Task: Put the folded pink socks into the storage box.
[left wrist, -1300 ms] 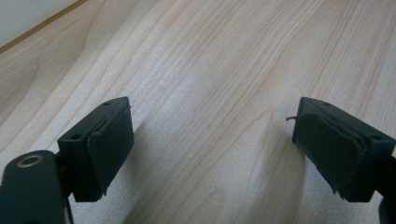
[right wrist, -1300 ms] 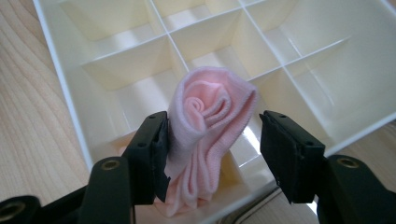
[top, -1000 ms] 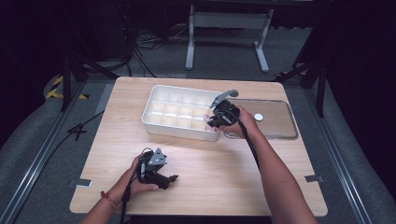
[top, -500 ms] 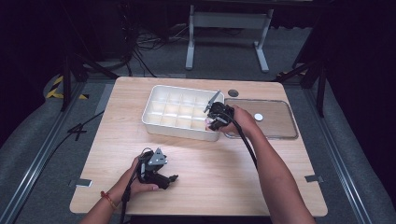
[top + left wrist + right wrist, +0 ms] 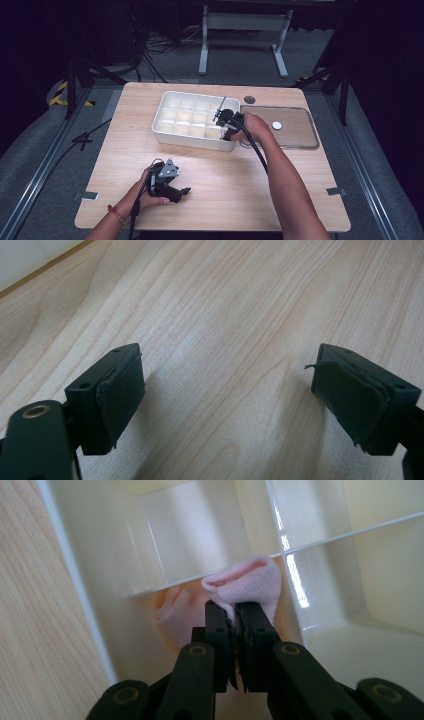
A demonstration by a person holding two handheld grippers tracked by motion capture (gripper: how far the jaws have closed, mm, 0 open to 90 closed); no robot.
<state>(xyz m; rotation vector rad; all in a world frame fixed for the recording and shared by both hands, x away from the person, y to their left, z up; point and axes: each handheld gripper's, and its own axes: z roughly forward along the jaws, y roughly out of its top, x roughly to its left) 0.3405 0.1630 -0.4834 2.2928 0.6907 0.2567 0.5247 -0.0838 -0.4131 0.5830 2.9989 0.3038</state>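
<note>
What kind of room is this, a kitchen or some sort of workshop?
Probably a recording lab or studio: a lone wooden table on grey carpet, floor cables, a metal stand behind, dark surroundings.

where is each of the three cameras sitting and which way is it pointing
High view: above the person's side, looking forward and down at the table; both forearms, left gripper, right gripper.
Left gripper view: on that gripper, facing bare wood between its open jaws.
Right gripper view: on that gripper, looking into the divided tray, jaws shut on a pink cloth.
Shared: the high view and right gripper view both show the tray.
</note>
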